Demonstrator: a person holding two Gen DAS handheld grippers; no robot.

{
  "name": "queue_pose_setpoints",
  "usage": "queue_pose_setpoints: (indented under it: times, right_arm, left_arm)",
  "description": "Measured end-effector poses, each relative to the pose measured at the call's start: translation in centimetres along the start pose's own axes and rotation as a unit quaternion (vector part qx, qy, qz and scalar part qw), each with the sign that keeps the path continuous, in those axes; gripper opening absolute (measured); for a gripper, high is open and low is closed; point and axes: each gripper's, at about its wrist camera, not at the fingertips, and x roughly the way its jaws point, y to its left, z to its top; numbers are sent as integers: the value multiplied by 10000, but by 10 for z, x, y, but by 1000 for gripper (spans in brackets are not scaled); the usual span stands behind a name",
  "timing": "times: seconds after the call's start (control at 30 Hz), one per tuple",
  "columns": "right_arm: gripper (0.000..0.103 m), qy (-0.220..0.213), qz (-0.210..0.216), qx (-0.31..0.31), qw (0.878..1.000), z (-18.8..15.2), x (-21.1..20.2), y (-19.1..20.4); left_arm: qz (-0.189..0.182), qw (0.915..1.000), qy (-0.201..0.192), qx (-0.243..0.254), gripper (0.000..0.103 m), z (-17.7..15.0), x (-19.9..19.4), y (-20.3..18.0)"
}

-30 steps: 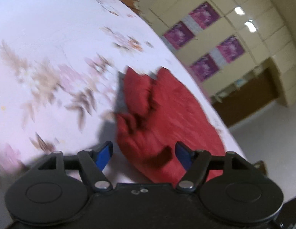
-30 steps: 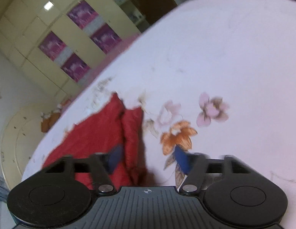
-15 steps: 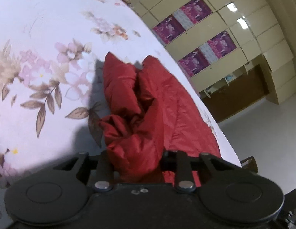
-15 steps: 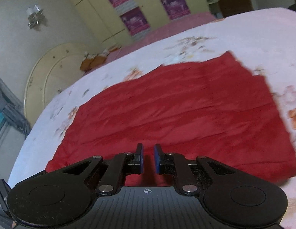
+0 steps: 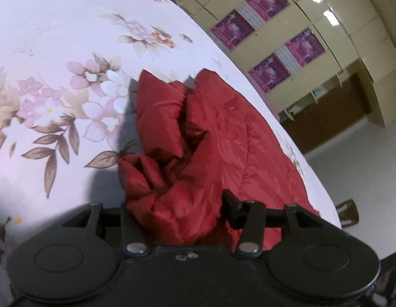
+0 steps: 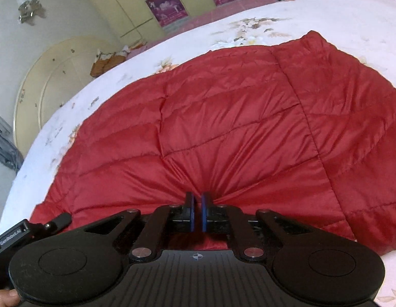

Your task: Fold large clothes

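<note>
Floral bedsheet [image 5: 70,38] fills both views, with a red quilted jacket [image 6: 236,128] spread on it. Puffy, light and slippery, the jacket should bunch easily; hems and corners look the best holds. Right gripper [image 6: 197,213], angled down, is closed, pinching the near hem. Left gripper [image 5: 174,212], also angled down, is opening, a crumpled fold between its jaws.

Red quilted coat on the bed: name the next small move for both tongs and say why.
Probably lift both tongs a little and carry the near edge over the flat part. The right tongs are shut on a pinch of the red coat, with creases fanning from it. The left tongs have a bunched fold between them, but their jaws are opening, so they should close again first.
</note>
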Motion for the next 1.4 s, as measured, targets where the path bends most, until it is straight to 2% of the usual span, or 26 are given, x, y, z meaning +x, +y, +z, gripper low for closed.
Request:
queue_pose_setpoints:
  times: [0.07, 0.17, 0.23, 0.3, 0.4, 0.5, 0.6, 0.7, 1.0, 1.1, 1.17, 1.27, 1.33, 1.4]
  right_arm:
    - [5, -155, 146, -24, 9998, -2, -20, -2]
    - [5, -127, 411, -99, 9990, -4, -41, -2]
    - [5, 61, 571, -193, 9982, -7, -38, 0]
    - [5, 282, 535, -309, 9977, -15, -26, 1]
    - [4, 450, 499, -367, 9971, -20, -5, -4]
    - [4, 583, 520, -295, 9965, -13, -8, -5]
    - [4, 388, 822, -283, 9955, -8, -28, -4]
    - [4, 735, 630, -474, 9942, -18, -10, -5]
    - [3, 791, 1100, 108, 9907, -15, -6, -40]
    - [3, 291, 1173, 363, 9920, -9, -39, -58]
    - [3, -293, 964, 269, 9946, -3, -75, -77]
    - [3, -1086, 144, 351, 9934, 3, -123, -121]
    - [3, -1161, -391, 607, 9906, 8, -132, -155]
    - [3, -863, -313, 933, 9914, 12, -121, -182]
  left_arm:
    - [-23, 9999, -91, -96, 48, -1, -6, 7]
    - [-60, 9995, -252, -158, 46, -7, -11, 11]
    - [43, 9995, -324, -40, 39, -12, -14, 7]
    - [136, 9991, -384, 105, 29, -13, -15, -2]
    - [345, 9962, -531, 598, 21, -17, -23, -21]
    - [458, 9932, -607, 876, 20, -18, -30, -33]
    - [501, 9926, -608, 922, 20, -18, -36, -39]
    - [445, 9893, -744, 1171, 20, -20, -46, -55]
    - [47, 9636, -1135, 2419, 20, -36, -71, -143]
    - [-101, 9535, -1108, 2800, 20, -47, -71, -173]
    - [-224, 9494, -1029, 2959, 20, -55, -69, -189]
    - [-343, 9422, -918, 3203, 20, -68, -62, -208]
    - [-424, 9373, -819, 3362, 20, -77, -54, -216]
    - [-496, 9311, -634, 3558, 20, -88, -44, -228]
